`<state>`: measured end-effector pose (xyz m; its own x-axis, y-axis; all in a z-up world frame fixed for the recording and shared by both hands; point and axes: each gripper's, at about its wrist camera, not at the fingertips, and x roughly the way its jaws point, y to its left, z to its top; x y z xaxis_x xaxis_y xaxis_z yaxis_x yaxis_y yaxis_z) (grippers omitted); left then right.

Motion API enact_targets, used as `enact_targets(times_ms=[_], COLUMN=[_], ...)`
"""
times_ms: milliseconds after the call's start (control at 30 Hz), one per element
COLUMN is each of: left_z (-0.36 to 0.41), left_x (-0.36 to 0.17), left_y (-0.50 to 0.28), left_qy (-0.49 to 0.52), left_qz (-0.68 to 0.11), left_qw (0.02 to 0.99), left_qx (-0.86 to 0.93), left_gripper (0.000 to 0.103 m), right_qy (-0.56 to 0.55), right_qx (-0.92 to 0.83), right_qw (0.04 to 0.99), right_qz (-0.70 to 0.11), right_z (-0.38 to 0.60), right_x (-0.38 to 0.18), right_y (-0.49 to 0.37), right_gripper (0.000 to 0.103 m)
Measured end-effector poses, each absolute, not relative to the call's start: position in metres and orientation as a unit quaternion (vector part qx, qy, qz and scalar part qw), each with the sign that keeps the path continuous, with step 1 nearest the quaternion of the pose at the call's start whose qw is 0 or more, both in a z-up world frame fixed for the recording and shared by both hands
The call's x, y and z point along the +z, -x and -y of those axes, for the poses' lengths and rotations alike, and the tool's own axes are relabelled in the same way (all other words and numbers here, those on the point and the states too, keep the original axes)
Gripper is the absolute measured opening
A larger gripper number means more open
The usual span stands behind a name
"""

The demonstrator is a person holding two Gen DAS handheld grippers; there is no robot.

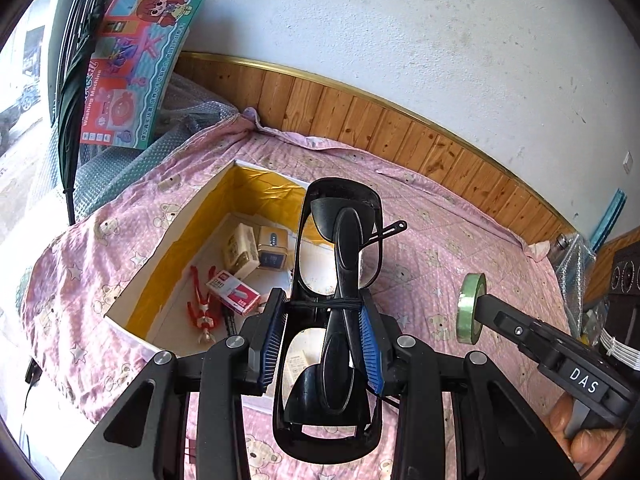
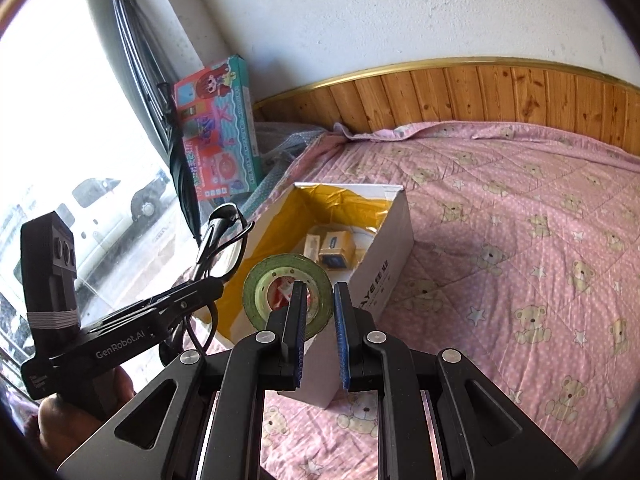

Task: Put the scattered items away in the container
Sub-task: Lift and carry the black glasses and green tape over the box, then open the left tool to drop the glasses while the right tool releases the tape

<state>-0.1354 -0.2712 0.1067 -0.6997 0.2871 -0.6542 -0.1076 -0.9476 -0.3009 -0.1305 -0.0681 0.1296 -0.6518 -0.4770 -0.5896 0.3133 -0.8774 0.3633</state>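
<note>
Folded black glasses (image 1: 344,248) are clamped between the blue pads of my left gripper (image 1: 324,304), hanging over the near right corner of the white box with yellow lining (image 1: 192,216). Inside the box lie a red-and-white small carton (image 1: 232,292), a red toy figure (image 1: 202,312) and two small cartons (image 1: 256,250). My right gripper (image 1: 480,308) is to the right over the quilt, shut on a green tape roll (image 1: 470,308). In the right wrist view the right gripper (image 2: 320,292) pinches the tape roll (image 2: 264,280) in front of the box (image 2: 384,256); the left gripper (image 2: 212,284) holds the glasses (image 2: 222,232) at left.
The box rests on a pink bear-print quilt (image 2: 520,240) bounded by a wooden headboard (image 1: 400,132). A toy washing-machine carton (image 1: 136,68) and a dark folded umbrella (image 1: 76,92) lean by the window at left. A plastic bag (image 1: 576,272) lies at the right edge.
</note>
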Motion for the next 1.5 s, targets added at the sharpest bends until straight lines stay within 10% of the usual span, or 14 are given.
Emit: enact_targets(times_ms=[1367,1500], left_z=[0.278,0.279], left_x=[0.006,0.002], left_y=[0.22,0.225], left_qy=[0.502,0.508], left_qz=[0.104,0.113], left_qw=[0.1,0.105], left_qx=[0.853,0.848], left_gripper=[0.037,0.039], right_qy=[-0.453,-0.456], right_qx=[-0.866,-0.867], right_qw=[0.201,0.187], right_qz=[-0.067,-0.074], right_z=[0.147,0.144], right_x=[0.049,0.041], right_y=[0.334,0.342], right_gripper=[0.014,0.036])
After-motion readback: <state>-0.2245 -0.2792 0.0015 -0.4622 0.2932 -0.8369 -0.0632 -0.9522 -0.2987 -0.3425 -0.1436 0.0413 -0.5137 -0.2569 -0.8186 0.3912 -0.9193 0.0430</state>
